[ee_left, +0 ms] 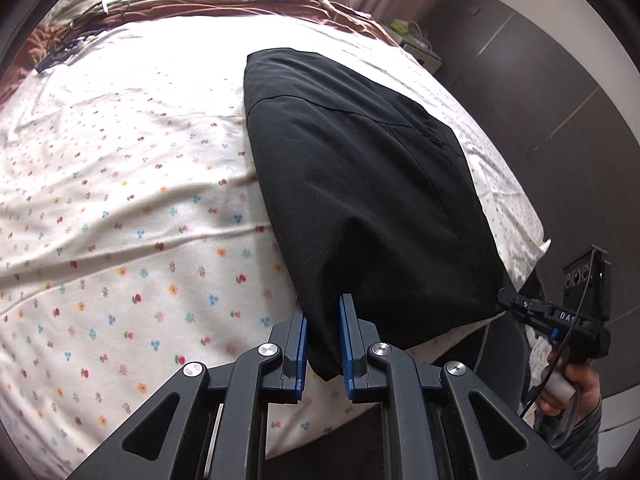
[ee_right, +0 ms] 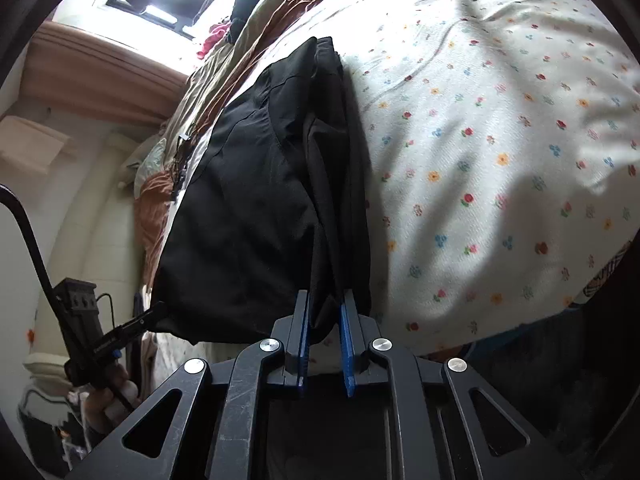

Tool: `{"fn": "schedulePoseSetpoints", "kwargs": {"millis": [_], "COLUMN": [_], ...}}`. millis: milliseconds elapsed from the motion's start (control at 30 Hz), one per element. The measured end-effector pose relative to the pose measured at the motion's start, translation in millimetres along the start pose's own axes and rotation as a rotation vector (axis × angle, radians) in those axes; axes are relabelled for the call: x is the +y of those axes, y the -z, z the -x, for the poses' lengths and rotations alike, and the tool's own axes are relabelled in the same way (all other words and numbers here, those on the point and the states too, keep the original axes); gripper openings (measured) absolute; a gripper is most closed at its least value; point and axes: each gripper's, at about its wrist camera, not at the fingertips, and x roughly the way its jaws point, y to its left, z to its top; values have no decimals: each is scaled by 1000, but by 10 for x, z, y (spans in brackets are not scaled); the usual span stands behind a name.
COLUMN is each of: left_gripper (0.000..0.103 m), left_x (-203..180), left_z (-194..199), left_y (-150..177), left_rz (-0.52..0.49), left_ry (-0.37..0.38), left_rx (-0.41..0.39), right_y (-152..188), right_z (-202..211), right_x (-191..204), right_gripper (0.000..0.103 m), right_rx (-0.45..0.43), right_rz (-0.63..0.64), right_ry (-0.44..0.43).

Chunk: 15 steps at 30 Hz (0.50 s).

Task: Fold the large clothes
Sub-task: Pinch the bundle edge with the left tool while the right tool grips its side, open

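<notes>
While the left gripper point(ee_left: 323, 340) pinches one near corner of the black garment point(ee_left: 360, 184), its blue pads point(ee_left: 347, 344) pressed on a bunched fold of cloth, the right gripper point(ee_right: 324, 340) does the same at the other near corner, with dark fabric gathered between its own pads point(ee_right: 346, 344). Neither pair of jaws is spread; each is closed on cloth, with only the thickness of the fabric keeping them apart.

From both grippers the garment runs straight away, out across the bed. It lies as a long, already narrowed panel on the flowered sheet point(ee_left: 120, 200), its long axis pointing from the near edge of the mattress toward the rumpled brown blanket point(ee_left: 224, 8) and pillows at the far end. The near short edge hangs between the two grippers, slightly lifted and sagging just past the mattress edge; the far short edge rests flat on the sheet, well away from both.

In the left wrist view the right gripper point(ee_left: 516, 303) shows at the right corner of that near edge, held by a hand point(ee_left: 572, 388). In the right wrist view the left gripper point(ee_right: 150, 314) shows at the left corner, so the two stand level with each other across the garment's width. Neither hand seems nearer to the far edge.

My reading is that the coming fold depends on this: the near edge must travel along the long axis, away from the person, both corners together, to land on the far edge.
</notes>
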Motion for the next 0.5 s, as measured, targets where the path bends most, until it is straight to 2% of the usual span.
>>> {"fn": "schedulePoseSetpoints", "kwargs": {"millis": [67, 167, 233, 267, 300, 333, 400, 500], "left_gripper": [16, 24, 28, 31, 44, 58, 74, 75], "left_x": [-29, -12, 37, 83, 126, 161, 183, 240], "left_z": [-19, -62, -88, -79, -57, -22, 23, 16], "left_y": [69, 110, 79, 48, 21, -18, -97, -250], "left_rz": [-20, -38, -4, 18, 34, 45, 52, 75], "left_ry": [1, -4, 12, 32, 55, 74, 77, 80], "left_rx": [16, 56, 80, 78, 66, 40, -13, -49], "right_y": [15, 4, -43, -70, -129, -166, -308, -537], "right_z": [22, 94, 179, 233, 287, 353, 403, 367], "right_x": [-62, -108, -99, -97, -71, -69, -44, -5], "right_gripper": [13, 13, 22, 36, 47, 50, 55, 57], "right_rx": [4, 12, -5, -20, -41, -62, -89, -107], "right_rz": [-7, -3, 11, 28, 47, 60, 72, 82], "right_ry": [12, 31, 36, 57, 77, 75, 57, 60]}}
